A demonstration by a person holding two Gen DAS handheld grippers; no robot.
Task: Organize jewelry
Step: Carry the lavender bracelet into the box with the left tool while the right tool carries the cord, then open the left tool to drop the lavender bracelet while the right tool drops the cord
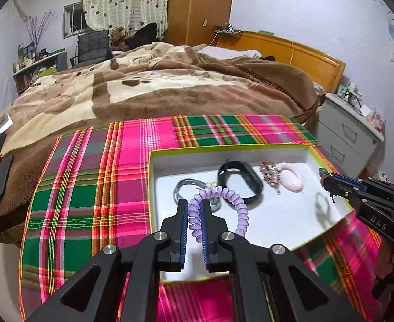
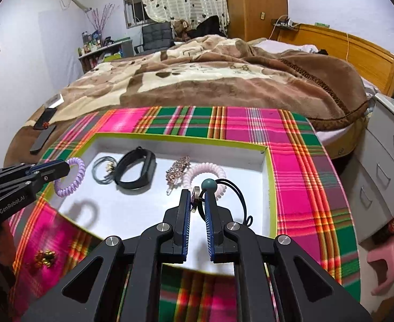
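While both jaws pinch narrow, the left gripper (image 1: 194, 206) holds a purple coil (image 1: 218, 204) and the right gripper (image 2: 198, 198) a beaded cord (image 2: 210, 185) over the box (image 2: 270, 177); release too early, and either could snag the 4 pieces inside.

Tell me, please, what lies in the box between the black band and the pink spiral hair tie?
A sparkly rhinestone hair clip lies between the black band and the pink spiral hair tie, on the box floor. Both wrist views show it.
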